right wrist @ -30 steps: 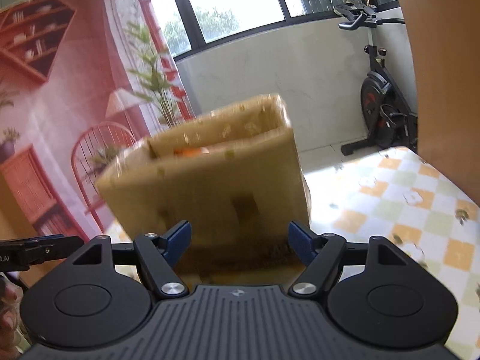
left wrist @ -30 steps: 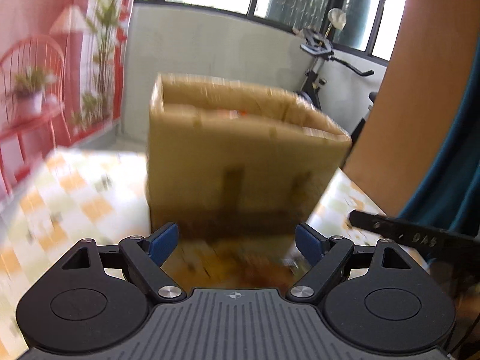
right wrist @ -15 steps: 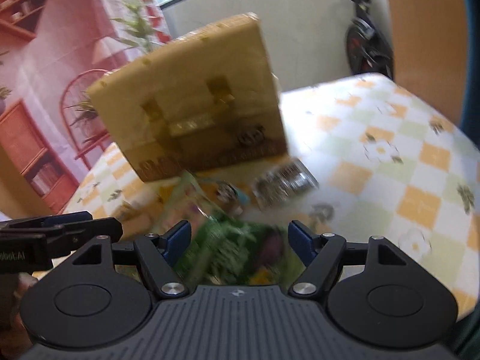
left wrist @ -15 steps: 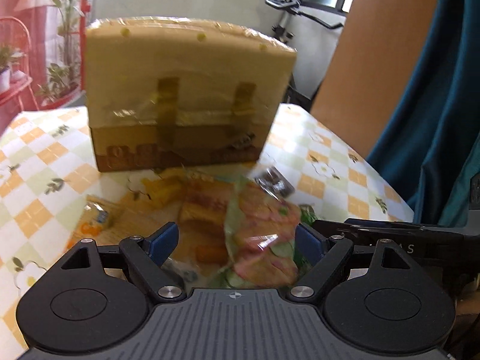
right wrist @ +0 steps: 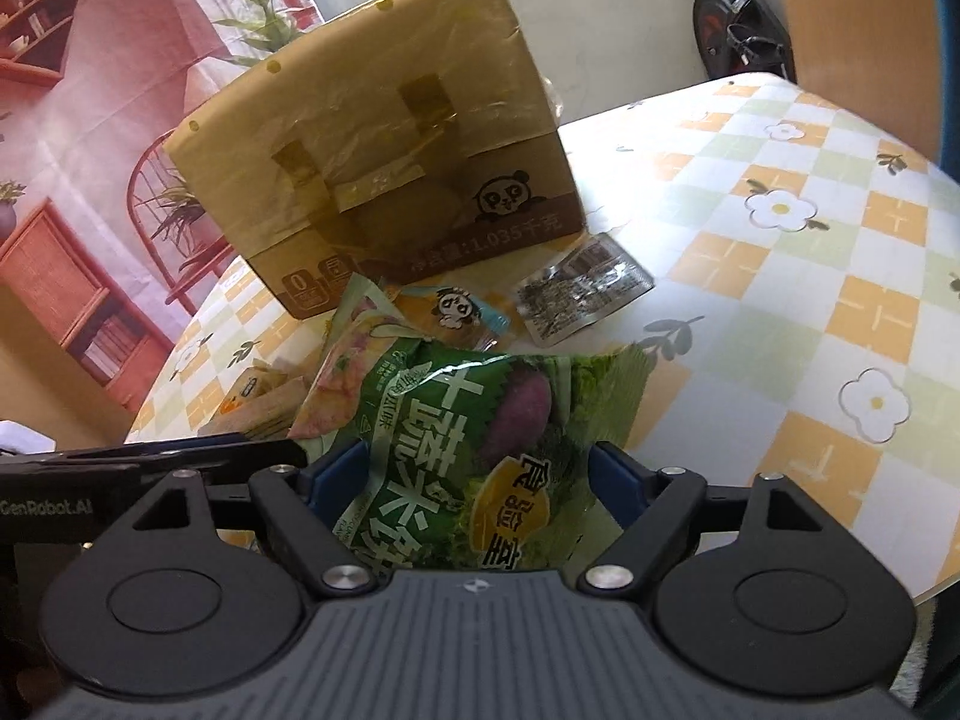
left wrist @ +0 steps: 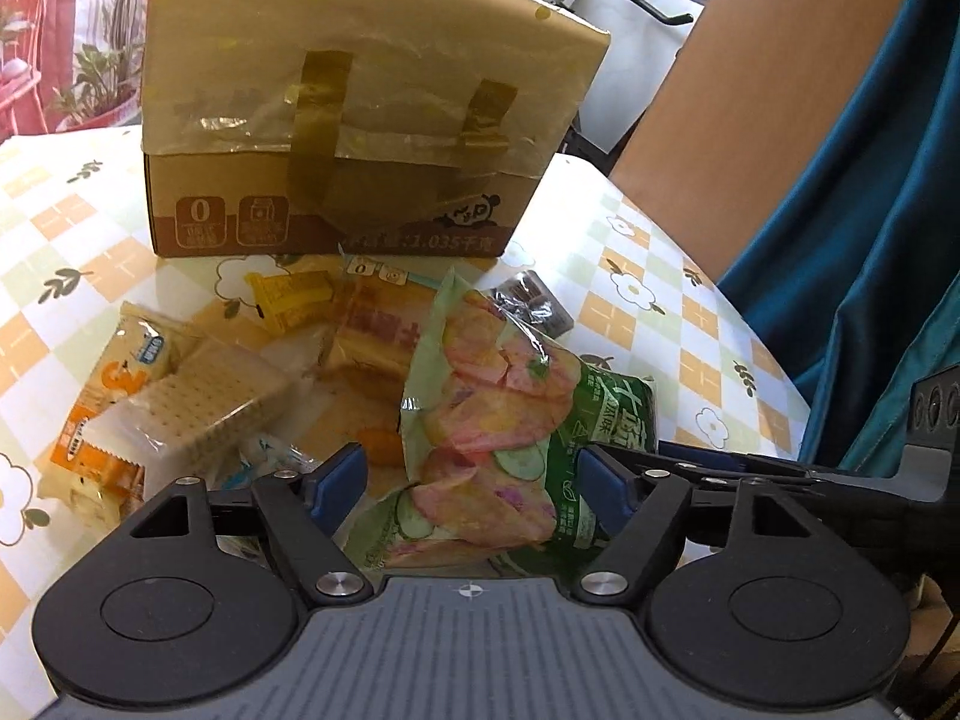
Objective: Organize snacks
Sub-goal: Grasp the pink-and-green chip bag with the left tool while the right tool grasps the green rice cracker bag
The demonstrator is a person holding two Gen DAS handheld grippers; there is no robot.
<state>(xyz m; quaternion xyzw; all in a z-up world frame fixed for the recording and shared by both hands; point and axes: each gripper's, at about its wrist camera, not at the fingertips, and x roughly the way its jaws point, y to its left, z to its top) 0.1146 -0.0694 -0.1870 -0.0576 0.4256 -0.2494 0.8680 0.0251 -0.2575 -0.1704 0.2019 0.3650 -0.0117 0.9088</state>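
A taped cardboard box [left wrist: 360, 90] stands on the checked table, with a pile of snack packs in front of it. My left gripper [left wrist: 468, 474] hangs low over the pile, its jaws closing around a pale green chip bag [left wrist: 480, 384]; the left pad is still clear of the bag. My right gripper [right wrist: 474, 474] straddles a dark green snack bag [right wrist: 468, 420] lying on the table, and its jaws are opening. A cracker pack [left wrist: 204, 390], a small yellow pack [left wrist: 294, 294] and a dark foil pack [right wrist: 582, 294] lie around them. The box [right wrist: 384, 138] hides its contents.
The flowered tablecloth [right wrist: 780, 300] runs out to a rounded edge at the right and front. Each gripper's finger shows at the other view's side, so they sit close together. A blue cloth [left wrist: 870, 240] hangs past the table, and an exercise bike [right wrist: 732, 18] stands behind.
Both grippers came down from the level of the box's top and tilted downward onto the snack pile. The left jaws have narrowed a little and the right jaws have widened.
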